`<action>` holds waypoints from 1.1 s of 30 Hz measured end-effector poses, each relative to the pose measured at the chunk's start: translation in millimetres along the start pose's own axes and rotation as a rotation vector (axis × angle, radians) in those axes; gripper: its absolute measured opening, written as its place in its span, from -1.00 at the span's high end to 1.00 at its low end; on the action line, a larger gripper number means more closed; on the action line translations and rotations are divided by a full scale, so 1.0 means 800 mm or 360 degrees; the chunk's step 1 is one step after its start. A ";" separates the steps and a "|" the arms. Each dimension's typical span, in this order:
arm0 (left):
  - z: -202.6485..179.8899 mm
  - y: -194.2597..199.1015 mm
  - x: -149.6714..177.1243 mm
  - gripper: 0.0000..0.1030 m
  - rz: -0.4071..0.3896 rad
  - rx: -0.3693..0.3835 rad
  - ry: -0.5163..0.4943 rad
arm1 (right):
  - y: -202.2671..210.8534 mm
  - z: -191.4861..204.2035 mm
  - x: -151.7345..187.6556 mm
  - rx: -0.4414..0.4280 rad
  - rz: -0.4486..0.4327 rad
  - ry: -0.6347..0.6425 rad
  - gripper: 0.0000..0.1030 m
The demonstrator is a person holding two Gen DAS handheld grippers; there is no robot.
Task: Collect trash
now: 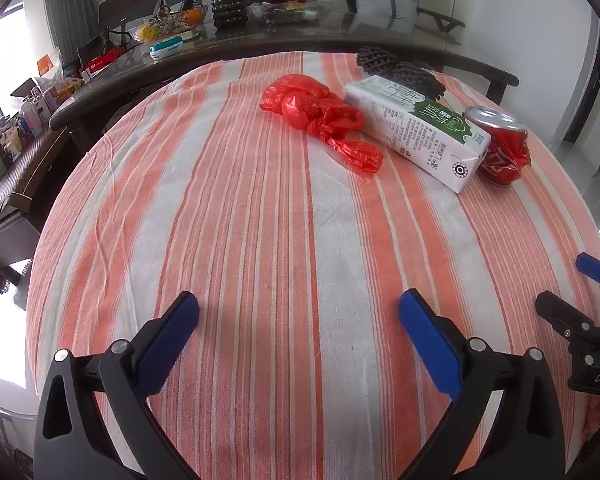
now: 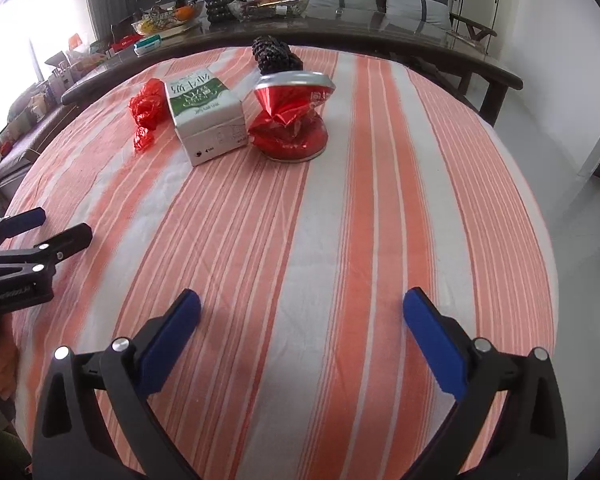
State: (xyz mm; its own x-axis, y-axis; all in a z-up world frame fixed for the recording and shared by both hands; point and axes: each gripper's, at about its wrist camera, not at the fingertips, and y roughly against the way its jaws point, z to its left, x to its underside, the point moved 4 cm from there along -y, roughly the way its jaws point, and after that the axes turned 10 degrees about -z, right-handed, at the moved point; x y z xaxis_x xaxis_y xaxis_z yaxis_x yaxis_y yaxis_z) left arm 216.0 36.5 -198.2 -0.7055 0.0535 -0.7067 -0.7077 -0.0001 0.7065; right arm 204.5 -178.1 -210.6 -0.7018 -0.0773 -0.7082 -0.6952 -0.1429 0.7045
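Two hand-held grippers hover low over the near edge of the desk (image 1: pixel 260 240), side by side and both aimed toward its far edge. The left hand-held gripper (image 1: pixel 299 312) has its blue-padded fingers (image 1: pixel 168 344) spread wide apart, with nothing between them but striped cloth; no pad touches anything. The right hand-held gripper (image 2: pixel 302 312) is posed the same way, jaws fully apart and empty, its blue pads (image 2: pixel 434 344) above the orange-and-white striped tablecloth (image 2: pixel 340 200). Each gripper shows at the edge of the other's view, so they sit near one another without touching. Part of a person's hand shows under each gripper at the picture edge, though the grip itself is hidden.

All the trash lies well apart from both grippers, grouped toward the far edge of the desk. A crumpled red plastic bag (image 1: pixel 320 116) sits leftmost. Just beside it, lying on its side, is a white and green milk carton (image 1: pixel 416 128). A crushed red soda can (image 2: pixel 290 116) stands upright against the carton's right side, its body twisted in at the middle. Behind the carton and can, at the far edge, rests a dark woven mesh piece (image 2: pixel 274 56). Beyond the desk runs a dark glass-topped table (image 1: pixel 300 36) crowded with bowls and boxes.
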 end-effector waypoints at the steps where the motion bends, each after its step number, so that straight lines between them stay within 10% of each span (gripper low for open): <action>1: 0.000 0.000 0.000 -0.91 0.0000 0.0000 0.0000 | 0.001 -0.001 0.000 -0.0008 -0.0029 -0.0013 -0.91; 22: -0.006 -0.095 -0.100 -0.91 0.0055 0.0044 0.0162 | 0.002 -0.001 0.000 -0.0015 -0.0037 -0.0007 -0.91; 25: -0.004 -0.101 -0.109 -0.57 0.0014 0.0014 0.0163 | 0.002 -0.001 0.000 -0.0015 -0.0037 -0.0006 -0.91; 29: 0.000 -0.090 -0.104 0.73 -0.0028 0.0057 0.0021 | 0.002 -0.001 0.000 -0.0017 -0.0036 -0.0006 -0.91; 33: 0.008 -0.052 -0.075 0.78 -0.0011 0.0182 -0.0122 | 0.002 -0.001 0.000 -0.0017 -0.0036 -0.0006 -0.91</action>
State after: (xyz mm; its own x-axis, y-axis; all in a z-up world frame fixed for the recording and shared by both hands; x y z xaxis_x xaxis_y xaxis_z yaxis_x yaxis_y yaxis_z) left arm 288.0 40.0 -185.0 -0.6925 0.1291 -0.7098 -0.7006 0.1141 0.7043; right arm 203.9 -179.2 -209.4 -0.6866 -0.0702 -0.7237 -0.7091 -0.1552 0.6878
